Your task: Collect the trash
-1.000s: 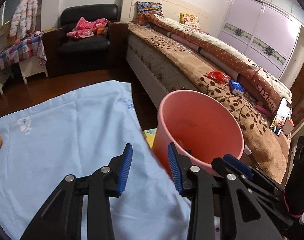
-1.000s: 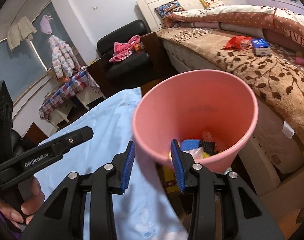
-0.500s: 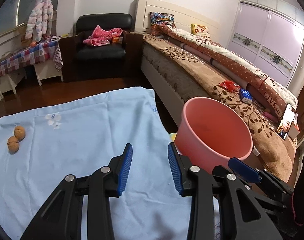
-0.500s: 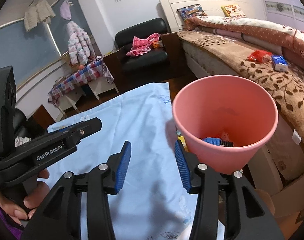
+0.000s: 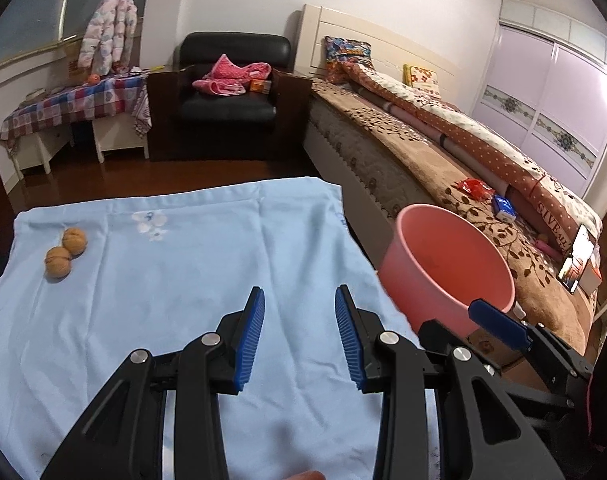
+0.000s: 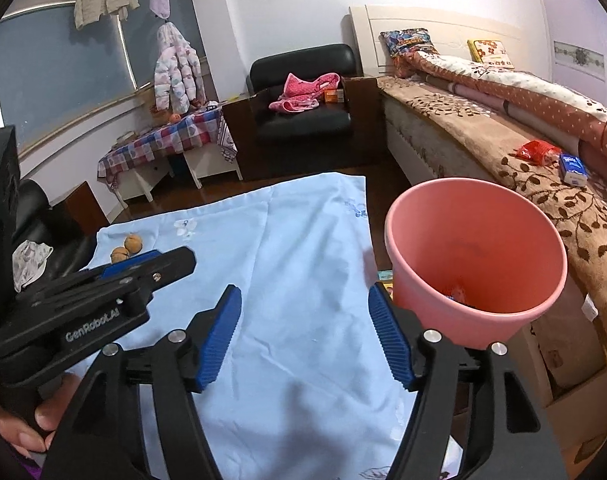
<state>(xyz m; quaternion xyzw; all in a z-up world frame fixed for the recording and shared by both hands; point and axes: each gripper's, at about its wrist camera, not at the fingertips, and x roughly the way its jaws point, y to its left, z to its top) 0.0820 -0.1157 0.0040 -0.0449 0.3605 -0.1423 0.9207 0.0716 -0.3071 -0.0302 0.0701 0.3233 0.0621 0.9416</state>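
— Where do the two tools stand over the table?
— Both hover above the pale blue cloth. The left tool has its blue pads apart with nothing between them; the right tool has just been opening its jaws, which stand wide and empty.
— And the trash?
— A pink bin stands just off the table's right edge, beside the bed, with scraps visible at its bottom. Two walnuts lie touching near the cloth's far left corner. A red wrapper and a blue packet rest on the bed.
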